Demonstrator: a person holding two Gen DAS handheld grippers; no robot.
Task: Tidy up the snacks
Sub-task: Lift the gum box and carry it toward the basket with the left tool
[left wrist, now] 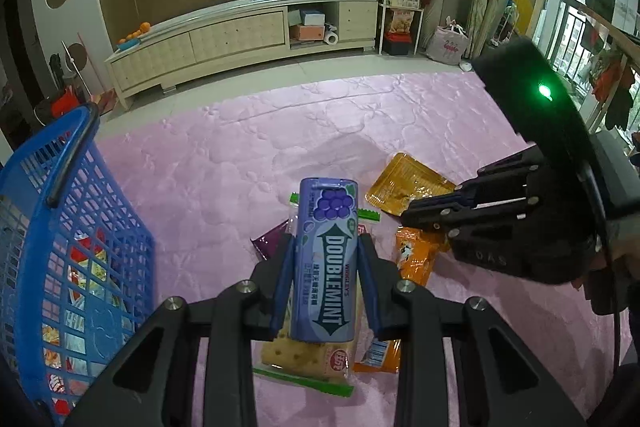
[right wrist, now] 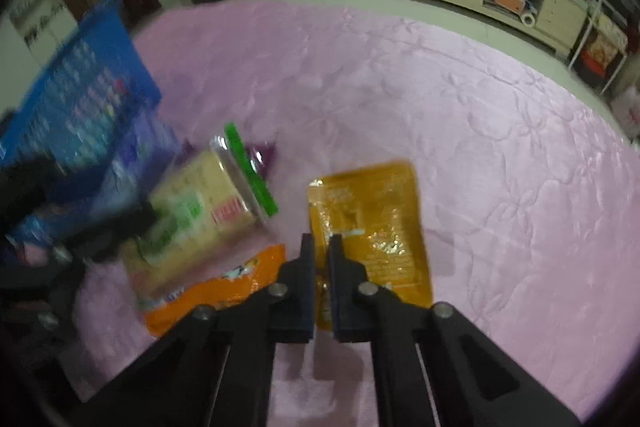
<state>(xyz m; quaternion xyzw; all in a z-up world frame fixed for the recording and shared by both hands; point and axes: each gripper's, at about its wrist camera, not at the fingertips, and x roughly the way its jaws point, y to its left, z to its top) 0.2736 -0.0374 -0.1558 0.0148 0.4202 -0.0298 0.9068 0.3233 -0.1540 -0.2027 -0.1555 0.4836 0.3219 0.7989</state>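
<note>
1. Two grippers are in my hands above a pink quilted blanket (left wrist: 248,147) where the snacks lie.
2. My left gripper (left wrist: 326,247) is closed on a purple Doublemint gum box (left wrist: 326,263); both blue pads press its long sides, and the box stands along the fingers, above the other packets.
3. Under the box lies a cracker packet (left wrist: 308,355) with green ends, and partly under it, a purple packet (left wrist: 270,241).
4. Right of these lies an orange packet (left wrist: 414,255), touching the cracker packet.
5. My right gripper (right wrist: 322,247) points steeply down, and its jaws are almost together on the near left corner of a yellow-orange pouch (right wrist: 376,219). A thin part of the pouch is between the fingers, so I take it as gripped.
6. The pouch lies flat on the blanket, just beside the orange packet.
7. A blue plastic basket (left wrist: 80,227) stands at my left, on the blanket edge, with several packets already inside it.
8. The right wrist view is blurred on its left side, so small details there I cannot tell.
</note>
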